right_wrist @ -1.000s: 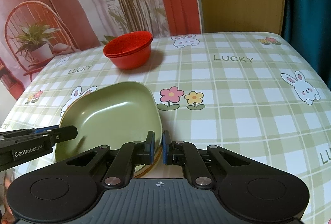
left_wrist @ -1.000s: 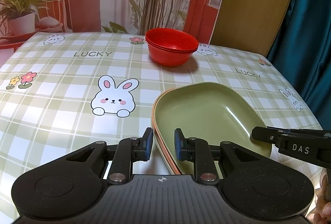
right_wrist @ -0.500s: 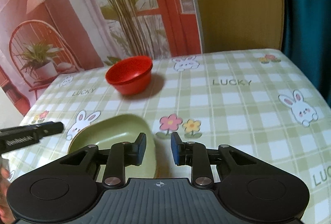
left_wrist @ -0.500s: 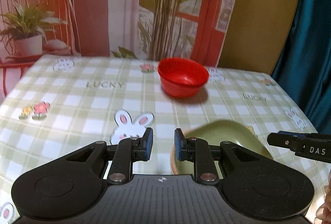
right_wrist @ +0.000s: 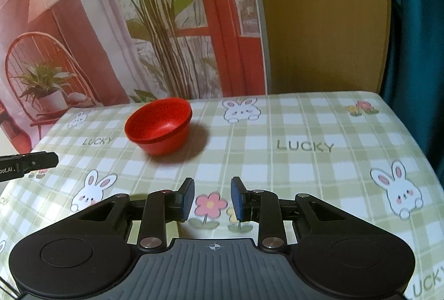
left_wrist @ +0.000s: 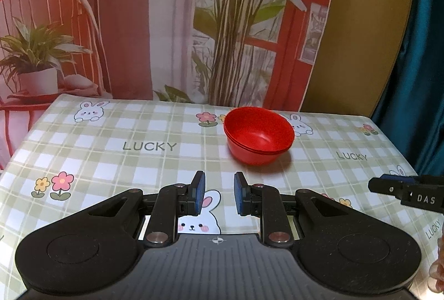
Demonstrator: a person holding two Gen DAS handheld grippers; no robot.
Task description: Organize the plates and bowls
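Left gripper (left_wrist: pixel 216 194) jaws parted, nothing between. Right gripper (right_wrist: pixel 211 198) jaws opening, nothing between. Glossy red plastic bowls (left_wrist: pixel 258 135), nested in a stack with nothing inside, stand near the far edge of the green checked tablecloth (left_wrist: pixel 111 161).

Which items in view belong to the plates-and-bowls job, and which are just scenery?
Job:
- stacked red bowls, far side of the table
- left gripper, nothing between its fingers
- right gripper, jaws opening, nothing between them

Scenery:
- checked bunny tablecloth
- printed plant-and-chair backdrop
- teal curtain
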